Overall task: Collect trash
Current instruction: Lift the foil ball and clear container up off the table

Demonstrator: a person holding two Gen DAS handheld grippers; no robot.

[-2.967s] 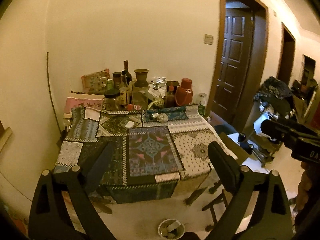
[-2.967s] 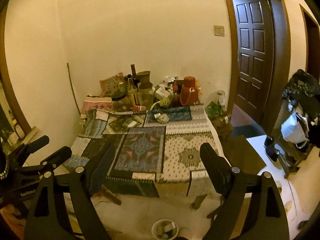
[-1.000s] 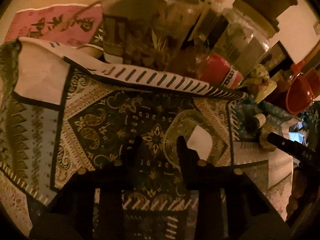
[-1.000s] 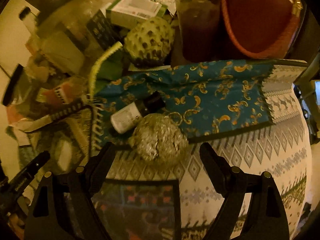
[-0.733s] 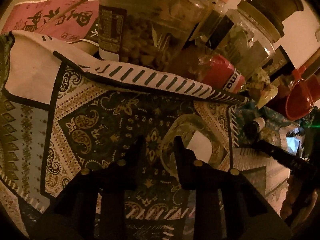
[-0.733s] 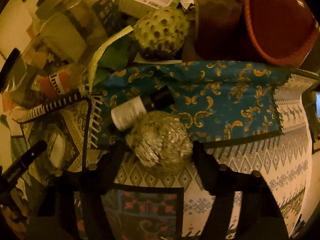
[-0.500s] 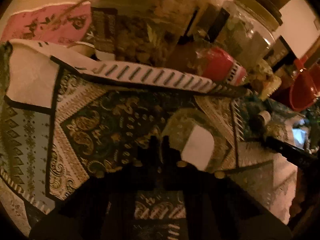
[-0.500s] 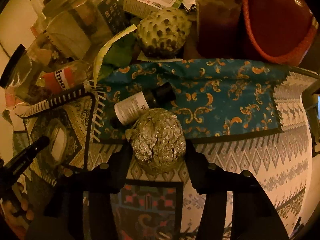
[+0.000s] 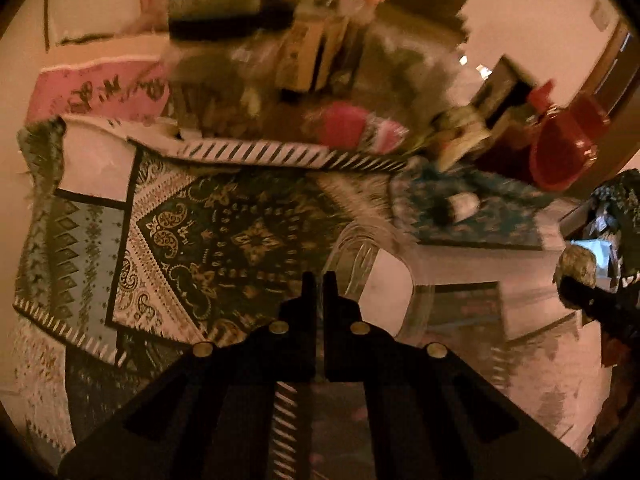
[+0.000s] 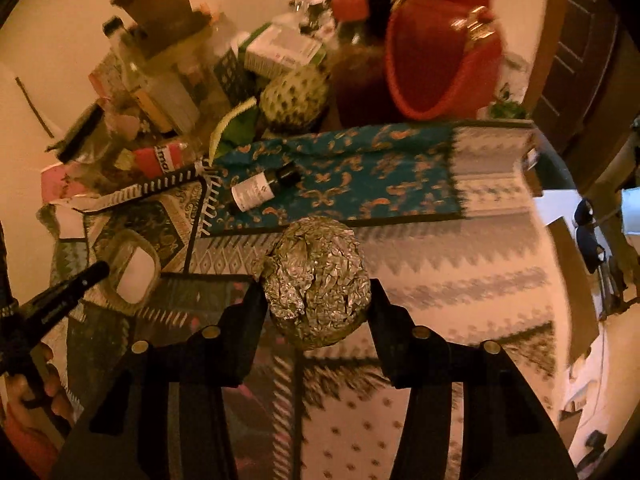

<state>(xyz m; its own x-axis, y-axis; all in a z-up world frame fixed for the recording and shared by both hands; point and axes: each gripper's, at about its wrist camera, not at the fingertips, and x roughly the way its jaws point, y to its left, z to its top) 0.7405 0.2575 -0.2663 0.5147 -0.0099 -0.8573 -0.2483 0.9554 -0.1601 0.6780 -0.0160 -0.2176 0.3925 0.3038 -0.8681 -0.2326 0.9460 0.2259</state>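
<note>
Table (image 10: pixel 496 168): draped in patchwork cloths; far edge crowded with jars, bottles, boxes; near half mostly bare cloth.
Red bag (image 10: pixel 444 60): far right corner of table; sharp in right wrist view, a red smear at frame edge in left wrist view (image 9: pixel 568 148).
Right gripper (image 10: pixel 318 292): jaws clamped on foil ball, one pad at each side; closing just finished.
Foil ball (image 10: pixel 318 284): crumpled, between the right pads, over mid-table cloth; in left wrist view only a small lump at right edge (image 9: pixel 576 264).
Left gripper (image 9: pixel 319 284): jaws together, pinching rim of clear plastic wrapper; only thin slit between fingers.
Clear plastic wrapper (image 9: pixel 384 288): white label inside; left-of-centre over table; ribbed edge seen in left wrist view only; right wrist view (image 10: pixel 132 272) shows its whole outline.
Small bottle (image 10: pixel 260 190): lying on teal cloth, beyond foil ball; blurred in left wrist view.
Person's hand (image 10: pixel 36 396): gripping left tool handle; right wrist view only.
</note>
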